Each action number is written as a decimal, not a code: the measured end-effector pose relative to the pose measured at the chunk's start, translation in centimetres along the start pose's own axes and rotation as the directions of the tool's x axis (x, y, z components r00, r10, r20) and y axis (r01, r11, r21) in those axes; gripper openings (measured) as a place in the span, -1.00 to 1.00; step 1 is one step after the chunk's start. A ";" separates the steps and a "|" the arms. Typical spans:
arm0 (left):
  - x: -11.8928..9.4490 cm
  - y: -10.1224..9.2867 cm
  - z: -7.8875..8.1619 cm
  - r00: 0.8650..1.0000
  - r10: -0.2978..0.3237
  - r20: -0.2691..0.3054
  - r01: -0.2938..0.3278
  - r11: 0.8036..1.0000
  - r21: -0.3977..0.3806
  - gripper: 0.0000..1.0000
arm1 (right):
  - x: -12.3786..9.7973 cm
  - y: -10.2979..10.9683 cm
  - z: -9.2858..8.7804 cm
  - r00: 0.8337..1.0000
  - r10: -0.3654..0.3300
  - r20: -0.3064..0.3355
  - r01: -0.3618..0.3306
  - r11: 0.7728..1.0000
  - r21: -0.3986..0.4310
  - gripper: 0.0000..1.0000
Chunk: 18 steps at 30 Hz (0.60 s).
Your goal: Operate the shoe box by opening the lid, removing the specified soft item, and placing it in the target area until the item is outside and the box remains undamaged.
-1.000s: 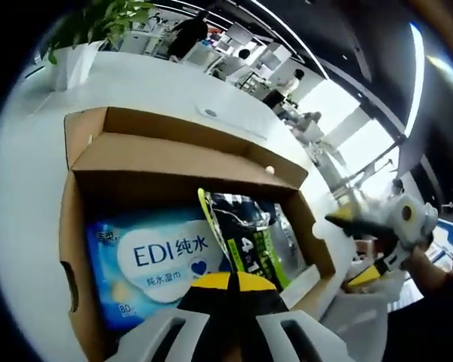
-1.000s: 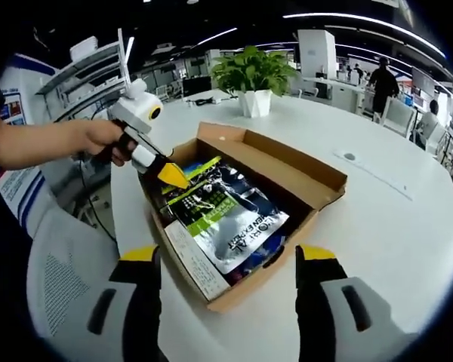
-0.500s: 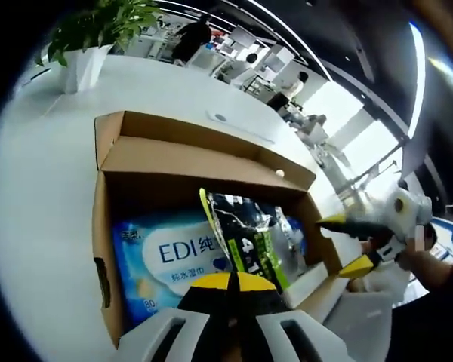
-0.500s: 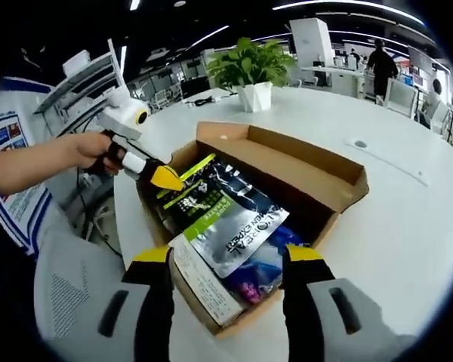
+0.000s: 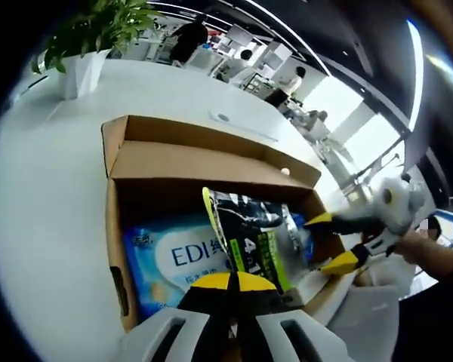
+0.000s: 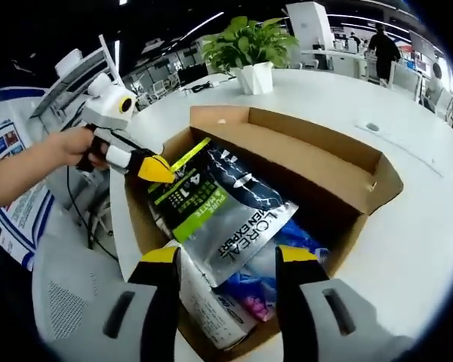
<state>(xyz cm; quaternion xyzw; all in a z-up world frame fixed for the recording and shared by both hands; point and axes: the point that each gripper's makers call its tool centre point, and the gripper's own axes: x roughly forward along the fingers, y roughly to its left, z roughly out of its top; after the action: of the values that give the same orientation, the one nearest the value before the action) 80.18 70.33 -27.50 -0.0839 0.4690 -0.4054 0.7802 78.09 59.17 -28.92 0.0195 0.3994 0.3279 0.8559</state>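
An open cardboard shoe box [image 5: 211, 160] [image 6: 309, 154] lies on a white round table [image 5: 53, 173] [image 6: 430, 219]. A silver, black and green soft pouch [image 5: 260, 241] [image 6: 226, 219] rises tilted out of the box. My left gripper [image 5: 232, 283] [image 6: 157, 169] is shut on the pouch's yellow-edged corner, with a hand holding it. My right gripper [image 6: 228, 255] [image 5: 330, 241] is open, its yellow-tipped jaws standing either side of the pouch's other end above the box's near wall. A blue wet-wipes pack [image 5: 174, 260] lies flat in the box under the pouch.
A potted plant [image 5: 83, 41] [image 6: 251, 49] stands on the table beyond the box. A grey chair [image 6: 60, 302] sits beside the table's edge near the left gripper. A white label strip [image 6: 204, 302] lies along the box's near wall. Desks and people fill the far office.
My right gripper has come in closer over the box, and its jaws now flank the pouch's end. The left gripper keeps its hold on the pouch's corner.
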 end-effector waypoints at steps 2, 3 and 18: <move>0.0 0.2 0.0 1.000 0.005 -0.003 -0.005 1.000 0.006 -1.00 | 0.0 0.1 -0.3 1.000 -0.015 -0.017 0.015 1.000 -0.006 -0.11; 0.0 0.3 -0.1 1.000 0.007 -0.004 -0.007 1.000 0.008 -1.00 | 0.0 0.2 -0.4 1.000 -0.017 -0.019 0.016 1.000 -0.021 -0.12; 0.2 1.4 -0.4 0.998 0.057 -0.041 -0.053 0.994 0.096 -1.00 | 1.5 0.1 0.1 0.993 -0.041 -0.108 0.035 0.998 -0.061 -0.29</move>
<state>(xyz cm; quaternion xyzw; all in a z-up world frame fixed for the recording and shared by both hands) 80.70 71.16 -28.53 -0.0252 0.4682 -0.4074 0.7837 78.78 60.12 -29.80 -0.0311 0.4359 0.3237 0.8392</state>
